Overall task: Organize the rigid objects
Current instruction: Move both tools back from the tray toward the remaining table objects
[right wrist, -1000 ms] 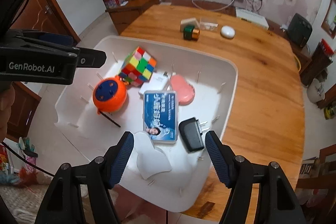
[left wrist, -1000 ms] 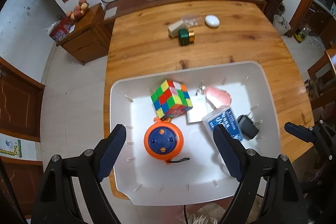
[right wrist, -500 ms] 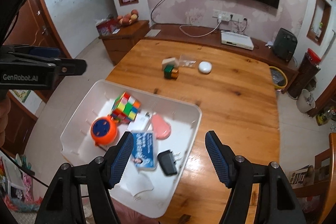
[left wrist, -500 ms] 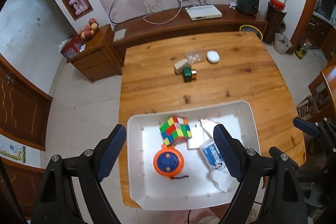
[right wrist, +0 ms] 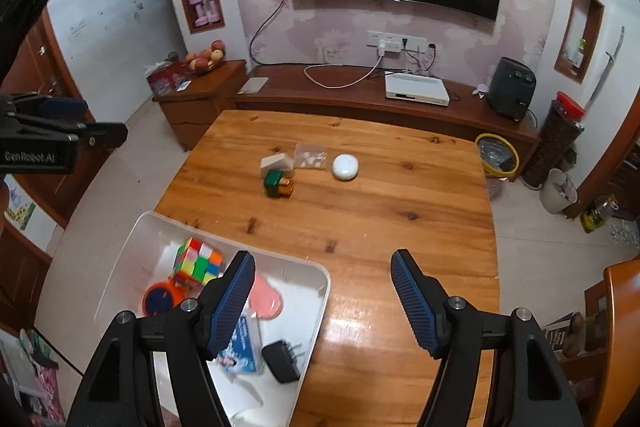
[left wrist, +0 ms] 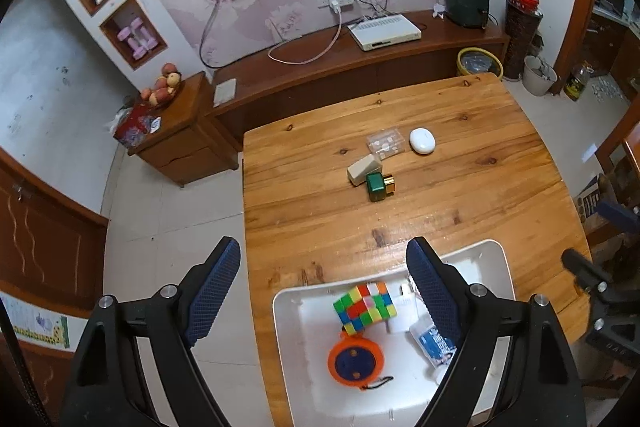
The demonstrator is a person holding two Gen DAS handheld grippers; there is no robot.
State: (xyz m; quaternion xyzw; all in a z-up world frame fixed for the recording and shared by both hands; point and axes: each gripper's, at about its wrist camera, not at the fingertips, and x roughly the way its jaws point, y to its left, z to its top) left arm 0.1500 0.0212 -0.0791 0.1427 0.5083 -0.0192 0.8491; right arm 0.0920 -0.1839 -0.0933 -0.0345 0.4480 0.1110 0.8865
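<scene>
Both my grippers hang above the table, nothing between the fingers. My left gripper point(left wrist: 322, 287) is spread wide; just below it the white tray point(left wrist: 288, 339) holds the colour cube point(left wrist: 365, 307) and the orange round thing point(left wrist: 355, 361). My right gripper point(right wrist: 324, 301) is spread too. The green block point(right wrist: 278, 183) and white puck point(right wrist: 345, 167) sit well ahead of it on the wooden table point(right wrist: 400, 207).
</scene>
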